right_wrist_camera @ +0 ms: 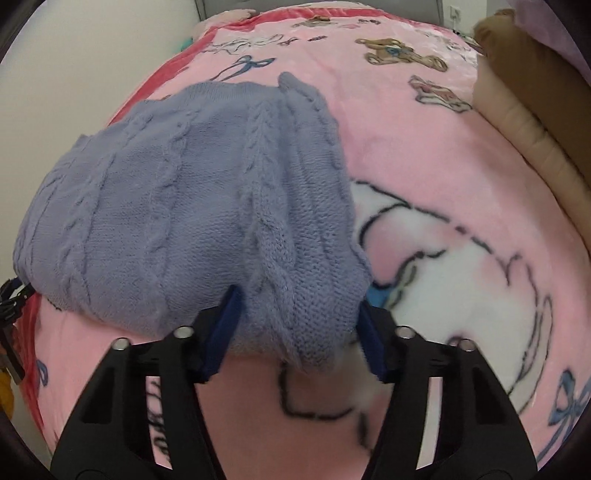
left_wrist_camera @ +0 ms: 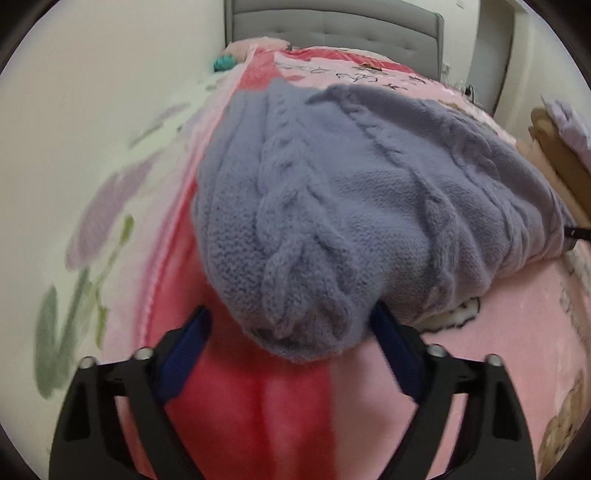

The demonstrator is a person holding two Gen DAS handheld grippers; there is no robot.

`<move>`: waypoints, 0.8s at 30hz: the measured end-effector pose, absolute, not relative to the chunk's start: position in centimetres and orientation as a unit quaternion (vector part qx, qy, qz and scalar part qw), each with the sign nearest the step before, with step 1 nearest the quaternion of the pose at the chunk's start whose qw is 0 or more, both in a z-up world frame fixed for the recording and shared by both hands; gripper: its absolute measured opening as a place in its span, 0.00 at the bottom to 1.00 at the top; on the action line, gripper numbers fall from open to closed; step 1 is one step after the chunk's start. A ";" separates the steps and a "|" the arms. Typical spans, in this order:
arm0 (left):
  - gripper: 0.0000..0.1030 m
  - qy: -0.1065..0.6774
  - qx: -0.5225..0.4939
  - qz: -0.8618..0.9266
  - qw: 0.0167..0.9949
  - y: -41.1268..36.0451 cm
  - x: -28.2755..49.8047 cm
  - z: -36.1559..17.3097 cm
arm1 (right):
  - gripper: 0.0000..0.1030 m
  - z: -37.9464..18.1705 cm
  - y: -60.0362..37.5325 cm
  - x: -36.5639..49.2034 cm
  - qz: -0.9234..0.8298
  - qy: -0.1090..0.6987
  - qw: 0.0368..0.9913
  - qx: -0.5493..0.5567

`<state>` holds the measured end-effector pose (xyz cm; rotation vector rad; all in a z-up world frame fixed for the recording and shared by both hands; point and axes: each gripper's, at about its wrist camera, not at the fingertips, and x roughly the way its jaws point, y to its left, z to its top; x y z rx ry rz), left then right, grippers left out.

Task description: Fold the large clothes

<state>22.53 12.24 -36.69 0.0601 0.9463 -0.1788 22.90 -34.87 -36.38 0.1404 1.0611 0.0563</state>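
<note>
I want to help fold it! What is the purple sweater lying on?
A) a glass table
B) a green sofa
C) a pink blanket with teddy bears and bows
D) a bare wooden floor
C: the purple sweater lies on a pink blanket printed with teddy bears and blue bows, spread over the bed.

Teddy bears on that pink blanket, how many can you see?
1 clear teddy bear, printed near the blanket's far end. A brownish print at the left view's lower right edge may be another; the sweater may hide more.

A pink blanket covers the bed, grey headboard behind.
</note>
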 end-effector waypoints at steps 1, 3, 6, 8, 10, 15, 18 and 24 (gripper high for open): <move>0.66 0.450 0.024 -0.088 0.888 12.3 22.2 -36.6 | 0.41 -36.2 -34.4 23.0 0.022 0.508 0.859 0.059; 0.50 0.447 0.033 -0.100 0.889 11.6 22.1 -36.2 | 0.34 -35.8 -34.0 23.0 0.016 0.512 0.858 0.051; 0.23 0.448 0.077 -0.096 0.885 10.4 21.9 -35.6 | 0.27 -35.2 -33.9 23.2 0.003 0.524 0.849 0.061; 0.18 0.448 0.086 -0.096 0.885 10.4 21.8 -34.5 | 0.21 -34.1 -34.2 23.5 -0.007 0.524 0.850 0.059; 0.17 0.467 0.087 -0.100 0.874 10.9 22.1 -33.6 | 0.18 -32.4 -35.2 23.4 -0.014 0.512 0.856 0.069; 0.16 0.484 0.115 -0.080 0.864 12.9 22.6 -32.1 | 0.17 -32.0 -37.7 23.6 -0.027 0.516 0.854 0.064; 0.16 0.495 0.107 -0.069 0.860 13.2 23.0 -32.6 | 0.17 -33.4 -36.4 24.2 -0.035 0.530 0.847 0.009; 0.16 0.527 0.101 -0.052 0.842 13.9 23.1 -37.2 | 0.19 -36.9 -36.1 24.5 -0.058 0.555 0.830 0.009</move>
